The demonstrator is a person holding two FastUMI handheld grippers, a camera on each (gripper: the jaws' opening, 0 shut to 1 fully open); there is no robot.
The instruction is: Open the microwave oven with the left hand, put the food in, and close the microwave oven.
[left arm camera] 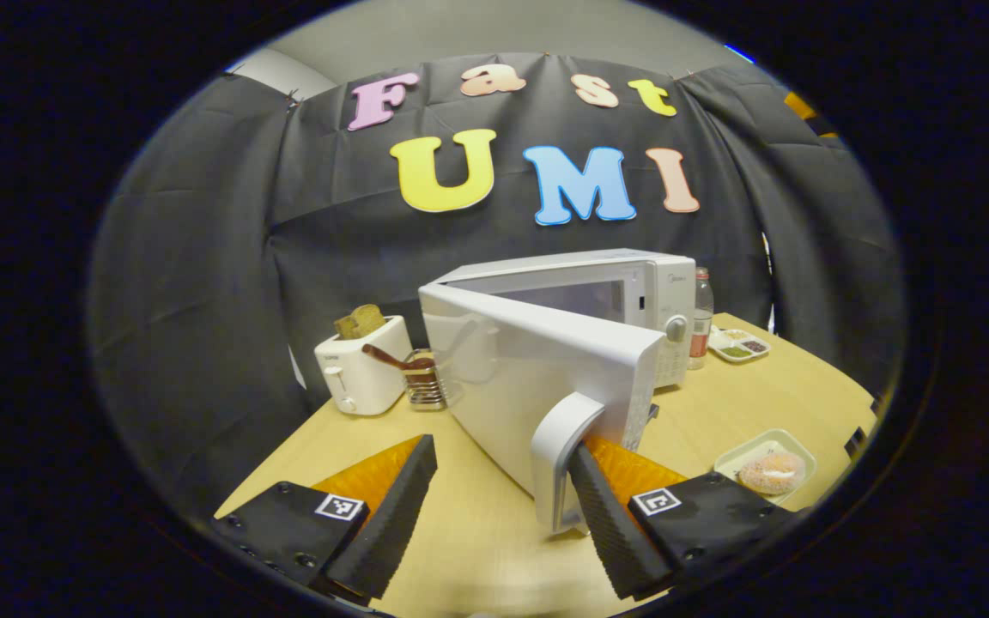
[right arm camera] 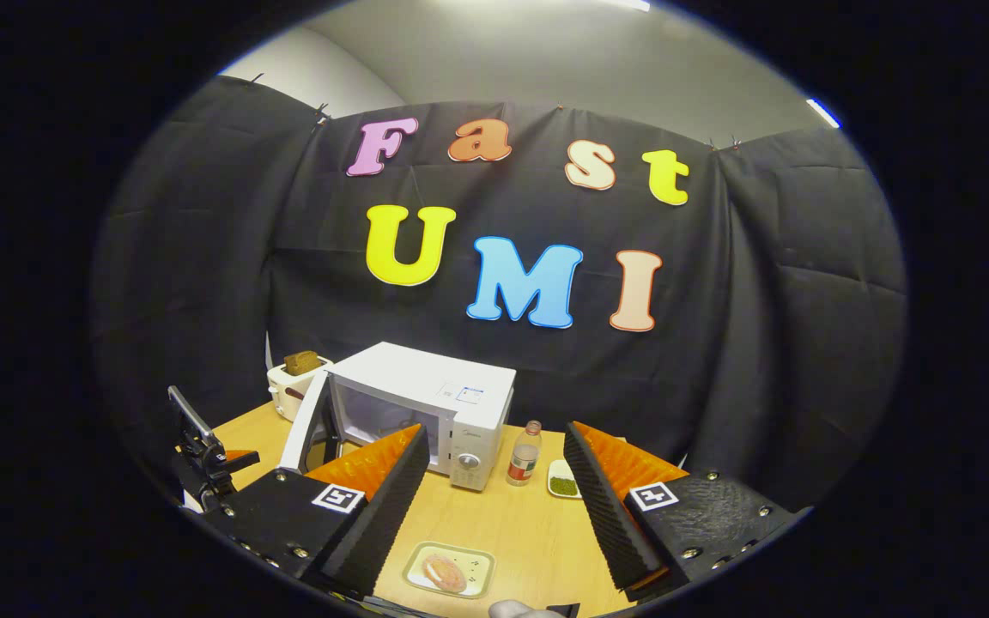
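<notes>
Left gripper view: left gripper (left arm camera: 494, 506) jaws wide, one finger behind microwave (left arm camera: 597, 300) door handle (left arm camera: 561, 459); brand unreadable.

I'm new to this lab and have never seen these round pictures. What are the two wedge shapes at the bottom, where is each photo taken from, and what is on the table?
No robot here: a person holds a two-finger gripper in each hand, and a fisheye camera rides on each one, looking along its fingers. Those fingers are the wedges at the bottom.

In the left gripper view, the left gripper is open, with one finger hooked behind the door handle of the microwave, whose door is partly swung out.

In the right gripper view, the right gripper is open and holds nothing, above a tray with a doughnut.

On the wooden table also stand a toaster, a bottle and a small dish.
</notes>
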